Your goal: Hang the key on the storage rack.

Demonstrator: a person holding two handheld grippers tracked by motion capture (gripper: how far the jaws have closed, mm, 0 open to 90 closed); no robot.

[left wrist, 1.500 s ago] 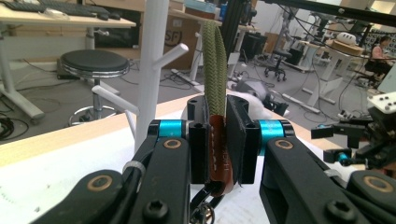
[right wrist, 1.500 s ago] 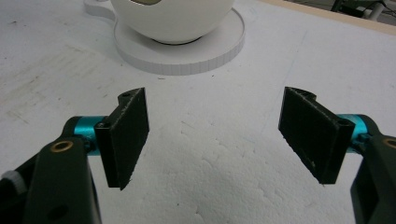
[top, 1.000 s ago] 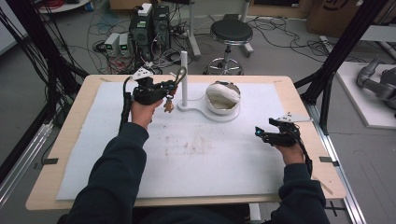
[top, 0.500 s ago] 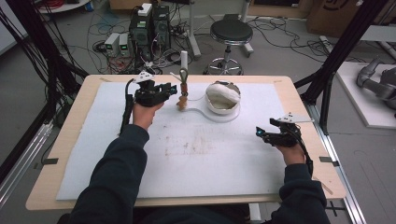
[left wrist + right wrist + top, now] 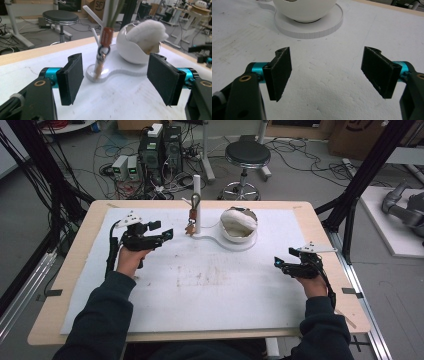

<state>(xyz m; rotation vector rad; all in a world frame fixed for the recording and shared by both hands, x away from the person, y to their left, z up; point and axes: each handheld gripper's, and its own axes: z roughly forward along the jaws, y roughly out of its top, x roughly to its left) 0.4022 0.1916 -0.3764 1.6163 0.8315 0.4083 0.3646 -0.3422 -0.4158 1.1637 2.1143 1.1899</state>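
one small keychain (image 5: pixel 190 221) with an orange-brown tag and a metal ring hangs on the white post (image 5: pixel 197 202) at the far middle of the table (image 5: pixel 70 270). right of it, one white egg-shaped bowl (image 5: pixel 239 227) holds a white fluffy wad (image 5: pixel 150 32). the left gripper (image 5: pixel 162 236), jaws wide apart and empty, sits just left of the post; the right gripper (image 5: pixel 280 265) gapes empty, near right.

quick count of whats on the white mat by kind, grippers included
grippers: 2, left gripper and right gripper
white stand with upright post: 1
keychain hung on the post: 1
white egg-shaped bowl with white fluffy filling: 1
total: 5
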